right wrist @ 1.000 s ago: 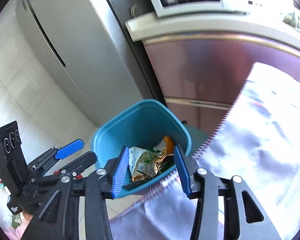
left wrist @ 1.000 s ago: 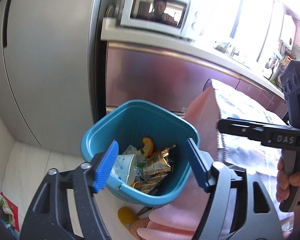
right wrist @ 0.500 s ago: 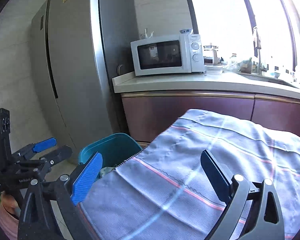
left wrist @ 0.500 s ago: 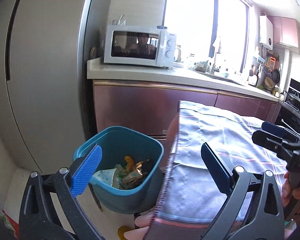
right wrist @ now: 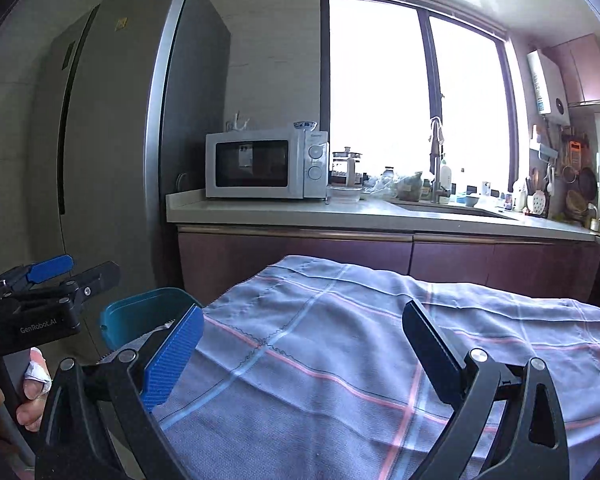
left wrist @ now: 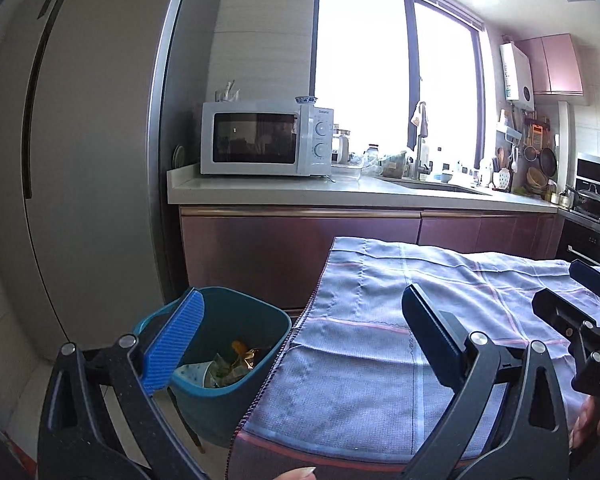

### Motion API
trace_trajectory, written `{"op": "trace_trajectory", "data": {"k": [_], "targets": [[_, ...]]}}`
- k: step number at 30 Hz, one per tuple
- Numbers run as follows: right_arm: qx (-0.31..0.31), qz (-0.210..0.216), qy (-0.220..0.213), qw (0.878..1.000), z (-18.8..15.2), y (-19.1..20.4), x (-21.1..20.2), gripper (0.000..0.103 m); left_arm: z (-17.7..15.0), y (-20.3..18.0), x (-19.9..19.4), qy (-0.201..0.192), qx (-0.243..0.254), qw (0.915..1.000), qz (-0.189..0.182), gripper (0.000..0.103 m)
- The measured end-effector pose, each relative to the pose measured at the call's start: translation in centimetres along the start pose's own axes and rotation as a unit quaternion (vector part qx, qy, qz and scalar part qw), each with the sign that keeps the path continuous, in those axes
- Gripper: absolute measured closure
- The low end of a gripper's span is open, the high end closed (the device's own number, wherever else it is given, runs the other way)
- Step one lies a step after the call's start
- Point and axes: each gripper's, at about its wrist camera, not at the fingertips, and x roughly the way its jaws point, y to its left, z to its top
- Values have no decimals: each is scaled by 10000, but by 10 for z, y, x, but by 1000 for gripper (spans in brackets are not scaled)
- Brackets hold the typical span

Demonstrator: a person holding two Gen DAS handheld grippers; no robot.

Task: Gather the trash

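A teal trash bin (left wrist: 236,396) stands on the floor left of a table covered with a grey checked cloth (left wrist: 440,320). It holds wrappers, a paper cup and an orange scrap (left wrist: 230,364). My left gripper (left wrist: 300,344) is open and empty, above the table's left edge and the bin. My right gripper (right wrist: 300,350) is open and empty over the cloth. The bin's rim (right wrist: 140,312) shows at the left in the right wrist view, where the left gripper (right wrist: 72,272) also appears. The right gripper (left wrist: 580,288) shows at the right edge of the left wrist view.
A tall grey fridge (left wrist: 80,160) stands at the left. A counter (left wrist: 340,194) with a white microwave (left wrist: 264,140), a sink and kitchenware runs behind the table. Maroon cabinets (left wrist: 300,248) are below it. A stove (left wrist: 596,216) is at the far right.
Both grippers have lifted up and back from over the bin and tilted level. The bin has dropped low in view, and the jaws have opened wider.
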Motion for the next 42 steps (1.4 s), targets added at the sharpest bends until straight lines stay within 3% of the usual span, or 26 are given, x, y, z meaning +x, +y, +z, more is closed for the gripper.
{"op": "trace_trajectory", "data": {"k": [17,42], "targets": [[318,-238,-5,9992,-14,-15,-23,7,-10,-22,-15,-103,370,9992,-75,6],[467,-386,100,9981,-21,-28,-28,7,-9,-34,-10,-52,383,9991,-159,6]]}}
